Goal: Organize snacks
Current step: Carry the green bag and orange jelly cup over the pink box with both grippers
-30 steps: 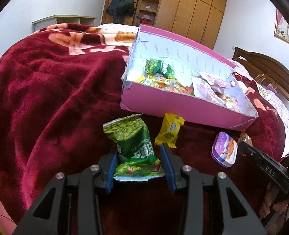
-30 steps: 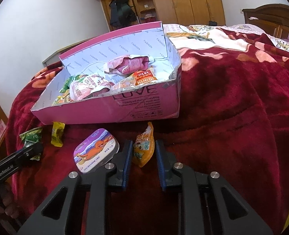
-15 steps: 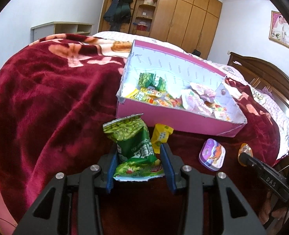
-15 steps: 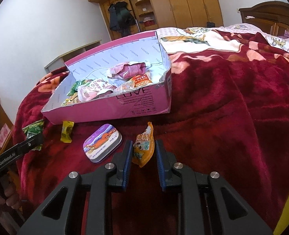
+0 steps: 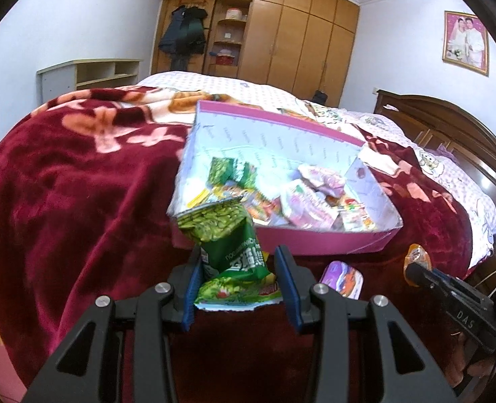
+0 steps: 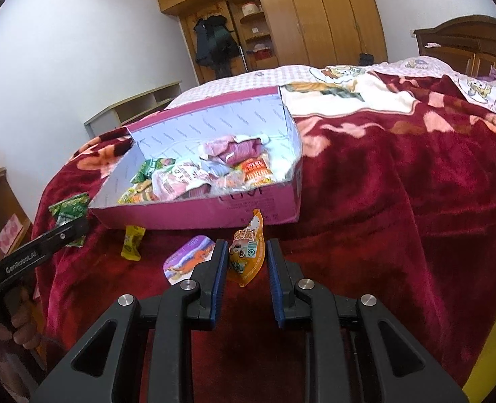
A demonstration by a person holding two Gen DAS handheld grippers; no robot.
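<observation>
Jaws of both grippers are clamped on snacks: left gripper (image 5: 237, 278) pinches the green bag (image 5: 229, 247), right gripper (image 6: 244, 270) squeezes the orange pouch (image 6: 247, 250), its jaws as tight as they go. Compared w/ a sec ago both loads have come up off the blanket (image 6: 399, 208) and now hang in front of the pink box (image 6: 197, 213), which sits lower in each view & shows more of its contents, so pick-up looks done and the drop into the box is prob. next. Yellow pack (image 6: 133, 241) & purple tin (image 6: 189, 258) lie on the bed just in front of the box, not yet sorted.
</observation>
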